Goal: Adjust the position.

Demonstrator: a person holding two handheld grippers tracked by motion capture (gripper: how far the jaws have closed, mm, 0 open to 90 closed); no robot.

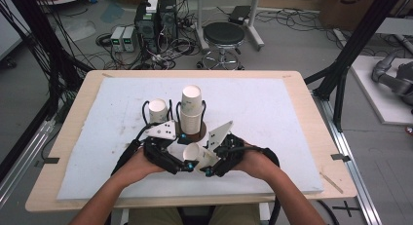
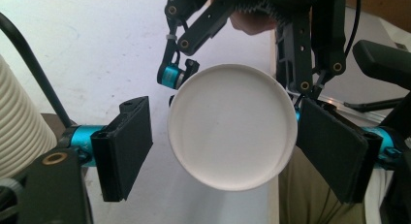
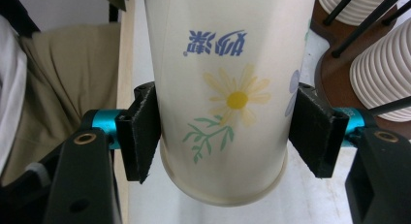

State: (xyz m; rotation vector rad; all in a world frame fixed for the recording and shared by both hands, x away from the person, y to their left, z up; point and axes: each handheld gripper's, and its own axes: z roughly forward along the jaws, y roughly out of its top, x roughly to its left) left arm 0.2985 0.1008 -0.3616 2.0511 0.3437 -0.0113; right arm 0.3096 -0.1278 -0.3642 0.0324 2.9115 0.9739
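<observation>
paper cup [image 3: 228, 88] clamped sideways in right hand-held gripper [image 3: 225, 132], above tabletop [image 1: 272, 118], long axis aimed at left hand-held gripper [image 2: 223, 146]; base [image 2: 231, 127] centred between its parted jaws, pads not yet touching.

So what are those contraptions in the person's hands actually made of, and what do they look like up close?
Each is a black linkage frame with brass-coloured pivot pins. The left gripper and right gripper both end in two flat black ribbed pads on turquoise metal mounts. A pale grey three-cornered plate tops each, and black cables trail off. The forearms are bare, with no sleeves.
</observation>
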